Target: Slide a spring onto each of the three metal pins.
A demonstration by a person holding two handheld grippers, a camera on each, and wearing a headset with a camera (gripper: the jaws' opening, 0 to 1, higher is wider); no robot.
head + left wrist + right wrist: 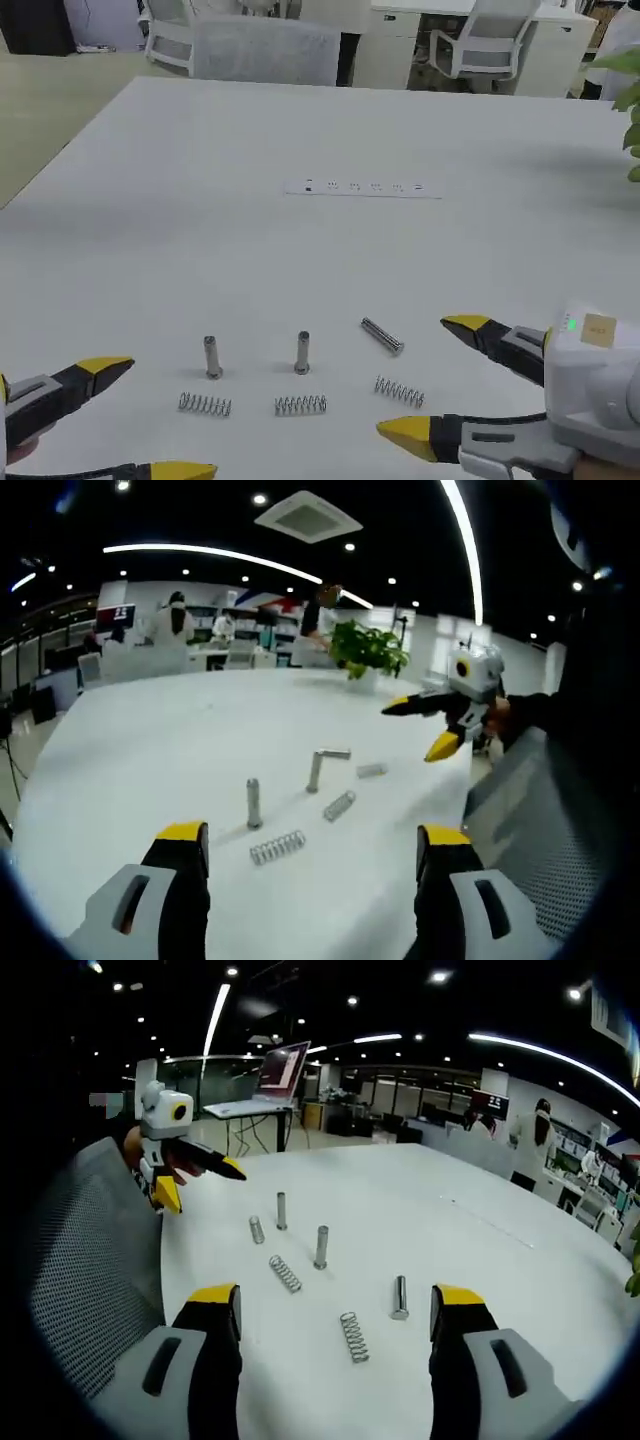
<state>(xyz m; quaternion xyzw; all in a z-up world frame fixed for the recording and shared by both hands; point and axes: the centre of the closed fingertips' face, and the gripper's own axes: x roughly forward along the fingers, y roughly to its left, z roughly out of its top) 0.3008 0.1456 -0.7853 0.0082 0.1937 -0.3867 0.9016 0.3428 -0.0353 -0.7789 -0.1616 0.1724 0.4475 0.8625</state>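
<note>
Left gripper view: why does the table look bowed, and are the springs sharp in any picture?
Left gripper view: the fisheye lens bows the table edge and the ceiling light strip into arcs; the nearest spring is readable. Right gripper view: same bowing, equally crisp. Head view: straight lines, soft even light, faint shadows, slight softness.

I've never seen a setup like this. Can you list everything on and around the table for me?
pins: three, silver metal, in a row on the near part of the table; two upright, the right one lying down
springs: three, silver, lying one in front of each pin
socket strip: one, white, mid-table
table: one, white
office chairs: several, grey and white, beyond the far edge
plant: one, green, right edge
left tongs: one, black with yellow tips, open, empty
right tongs: one, same colours, open, empty
</note>
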